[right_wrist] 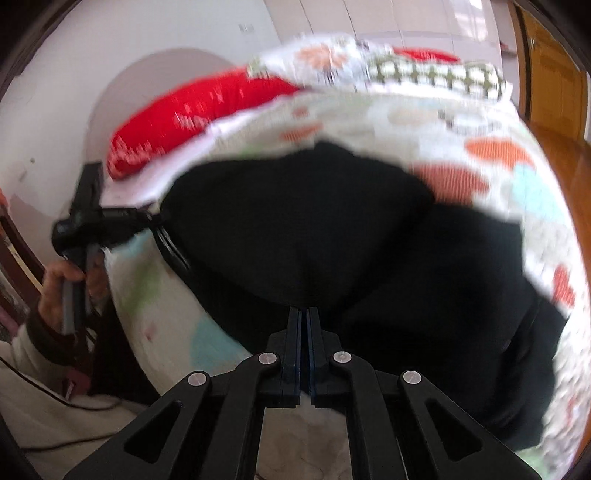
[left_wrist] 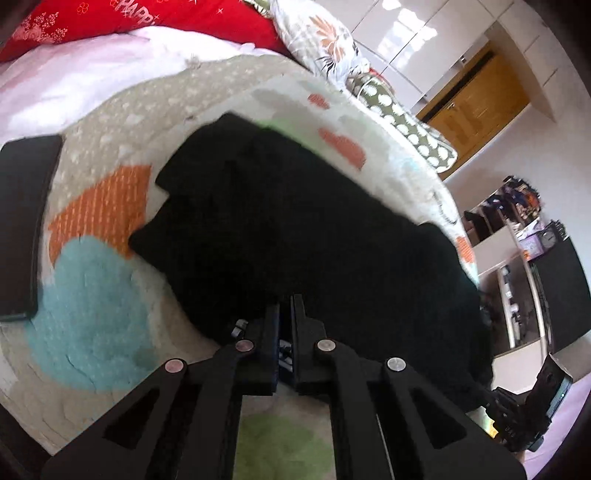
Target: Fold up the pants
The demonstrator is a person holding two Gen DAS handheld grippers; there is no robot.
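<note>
Black pants [left_wrist: 295, 221] lie bunched across a patterned quilt [left_wrist: 96, 280] on a bed. My left gripper [left_wrist: 286, 301] is shut, its fingertips pinched on the near edge of the dark fabric. In the right wrist view the pants [right_wrist: 314, 229] fill the middle. My right gripper [right_wrist: 303, 312] is shut on their near hem. The left gripper [right_wrist: 157, 221] shows there at the left, clamped on the pants' left edge, with a person's hand [right_wrist: 61, 284] on its handle. The right gripper's housing [left_wrist: 535, 410] appears low right in the left wrist view; its fingertips are hidden behind the cloth.
A flat dark device [left_wrist: 26, 229] lies on the quilt at the left. A red pillow [left_wrist: 147, 18], a floral pillow [left_wrist: 317, 37] and a green dotted cushion [left_wrist: 406, 125] line the head of the bed. A wooden door [left_wrist: 476, 99] and shelves [left_wrist: 517, 258] stand beyond the bed's right edge.
</note>
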